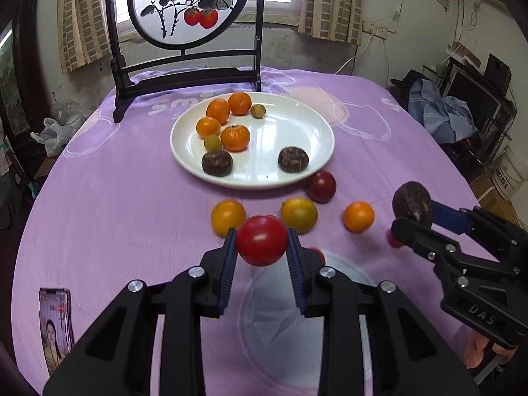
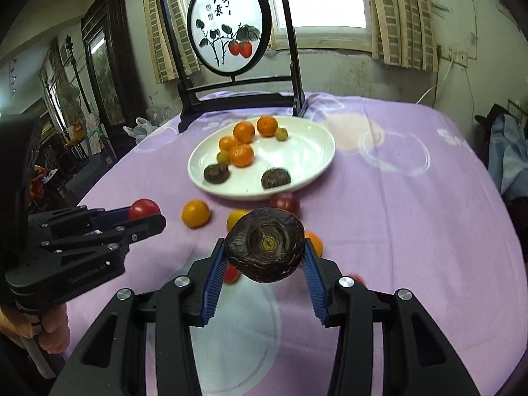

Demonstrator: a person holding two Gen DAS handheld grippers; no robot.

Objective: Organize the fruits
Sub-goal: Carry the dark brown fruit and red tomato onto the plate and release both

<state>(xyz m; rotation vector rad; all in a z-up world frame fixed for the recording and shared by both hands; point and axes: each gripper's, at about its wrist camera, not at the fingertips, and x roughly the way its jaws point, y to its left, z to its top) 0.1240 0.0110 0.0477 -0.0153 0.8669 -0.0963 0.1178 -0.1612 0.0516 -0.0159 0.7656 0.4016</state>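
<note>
The left gripper [image 1: 261, 243] pinches a red tomato [image 1: 261, 239] low in the middle of the left wrist view, held up off the purple cloth [image 1: 115, 198]. The tomato looks smooth, light and soft, so a hard squeeze could squash it; holding it across its round middle seems best. The right gripper [image 2: 264, 250] pinches a dark brown fruit [image 2: 264, 244] in the lower middle of the right wrist view. It looks rough and firm, so it may not slip much. The white plate [image 1: 297, 125], in the middle of the view, holds oranges and more brown fruit.
</note>
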